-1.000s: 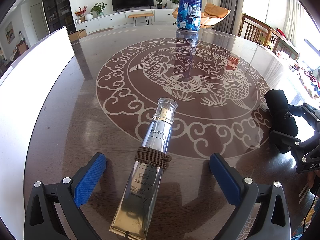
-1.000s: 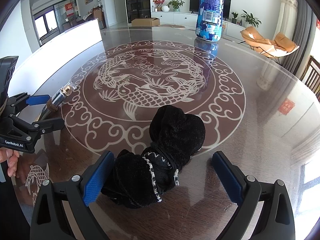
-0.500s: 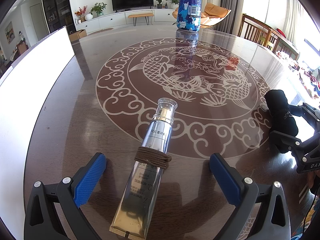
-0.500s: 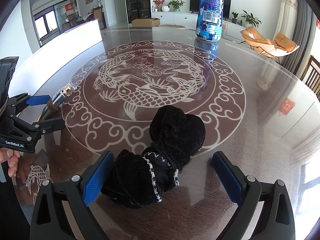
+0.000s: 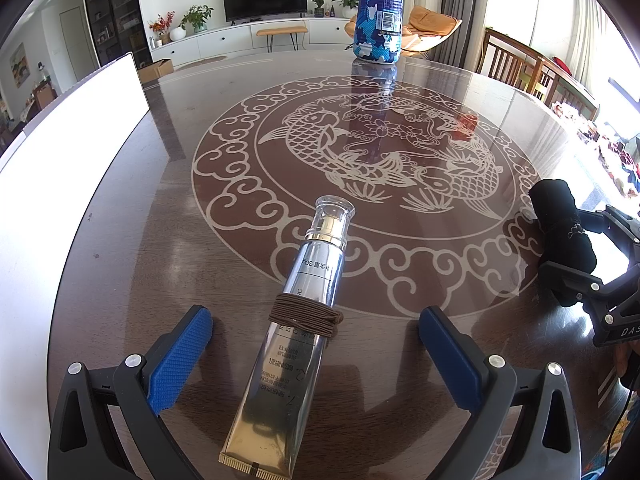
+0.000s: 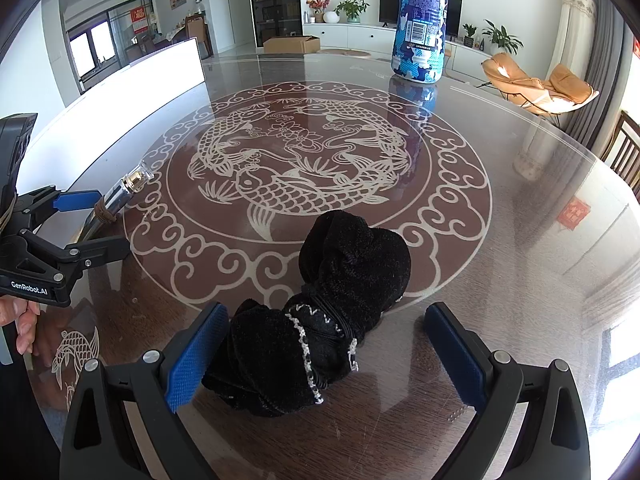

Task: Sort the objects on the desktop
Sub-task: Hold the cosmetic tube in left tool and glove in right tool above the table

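Observation:
A silver cosmetic tube [image 5: 292, 320] with a clear cap and a brown hair tie [image 5: 306, 314] wound round its middle lies on the round glass table [image 5: 168, 216]. My left gripper [image 5: 316, 354] stands open around the tube, its blue pads apart from both sides. A black rolled cloth bundle [image 6: 320, 320] with white stitching lies between the open fingers of my right gripper [image 6: 326, 354]; the left pad is close to it. The right wrist view also shows the tube [image 6: 120, 196] and the left gripper [image 6: 80, 224]. The left wrist view shows the bundle [image 5: 564, 228] at far right.
A tall blue-and-white patterned bottle [image 5: 379, 12] stands upright at the table's far edge, also seen as the bottle [image 6: 420, 24]. A white board [image 5: 68, 152] runs along the left side. A hand [image 6: 24, 320] holds the left gripper. Wooden chairs [image 5: 520, 68] stand beyond the table.

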The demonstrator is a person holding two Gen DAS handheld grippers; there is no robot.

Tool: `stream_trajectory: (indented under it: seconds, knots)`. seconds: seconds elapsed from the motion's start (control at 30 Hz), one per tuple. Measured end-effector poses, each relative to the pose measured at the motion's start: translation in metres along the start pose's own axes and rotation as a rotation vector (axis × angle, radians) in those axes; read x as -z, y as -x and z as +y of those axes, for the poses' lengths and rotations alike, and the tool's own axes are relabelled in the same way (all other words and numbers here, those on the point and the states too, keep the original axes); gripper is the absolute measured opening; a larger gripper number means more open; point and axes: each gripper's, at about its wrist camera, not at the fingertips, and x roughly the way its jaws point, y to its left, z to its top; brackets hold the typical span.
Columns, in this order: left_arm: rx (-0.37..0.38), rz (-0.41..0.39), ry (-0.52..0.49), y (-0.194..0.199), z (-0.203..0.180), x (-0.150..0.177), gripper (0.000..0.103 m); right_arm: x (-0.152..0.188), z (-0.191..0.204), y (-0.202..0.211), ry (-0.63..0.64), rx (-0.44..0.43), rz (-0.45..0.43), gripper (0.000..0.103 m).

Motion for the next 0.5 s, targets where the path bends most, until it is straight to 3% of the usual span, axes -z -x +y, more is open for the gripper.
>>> stream_trajectory:
  seconds: [0.5]
  knots:
    - [0.000,0.000,0.000,-0.0003,-0.0002,-0.0001,0.103,0.0000,0.0004,-0.0002,0.004,0.004,0.002,0.099]
